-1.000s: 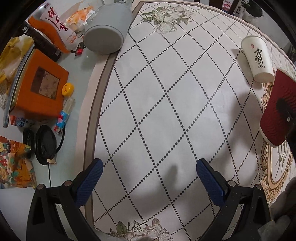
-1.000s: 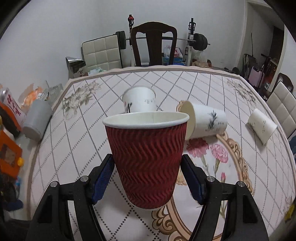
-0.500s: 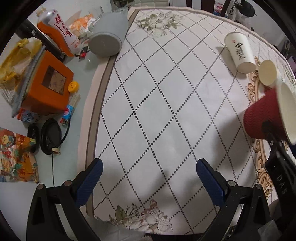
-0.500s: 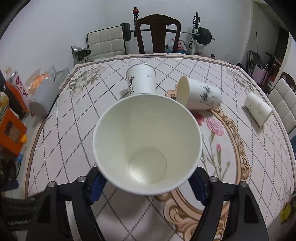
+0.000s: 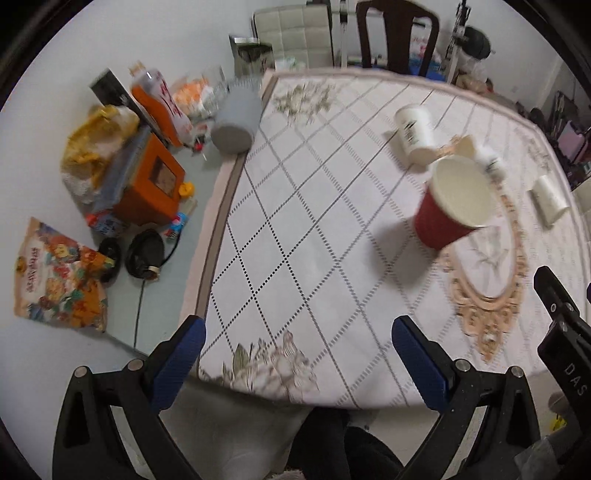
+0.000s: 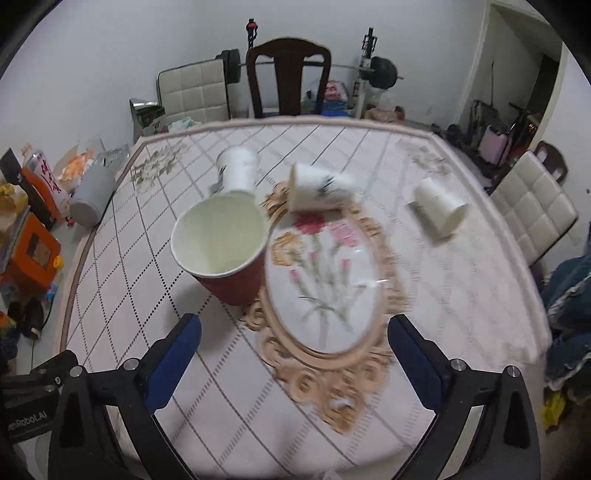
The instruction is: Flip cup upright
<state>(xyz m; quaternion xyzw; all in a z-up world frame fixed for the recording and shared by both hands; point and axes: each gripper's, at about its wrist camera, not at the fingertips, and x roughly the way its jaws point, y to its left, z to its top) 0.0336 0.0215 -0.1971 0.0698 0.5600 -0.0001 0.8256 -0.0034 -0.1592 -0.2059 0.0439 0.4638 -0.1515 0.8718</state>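
Fingers on both grippers, right point(image 6: 293, 343) and left point(image 5: 295, 347), gape empty; red cup point(image 6: 225, 251) stands upright on the bench point(image 6: 461, 295), so a lying white cup point(image 6: 321, 186) probably comes next.

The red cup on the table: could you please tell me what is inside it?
The red cup stands mouth-up, and only its plain white inner wall shows, with no contents visible. Its bottom is mostly hidden by the near rim, so something lying flat there cannot be excluded.

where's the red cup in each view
Left wrist: red cup stands at right of centre, mouth up, beyond the open jaws.
Right wrist: red cup stands left of centre, ahead of the open jaws.
Shared landmark: the dark wooden chair behind the table.
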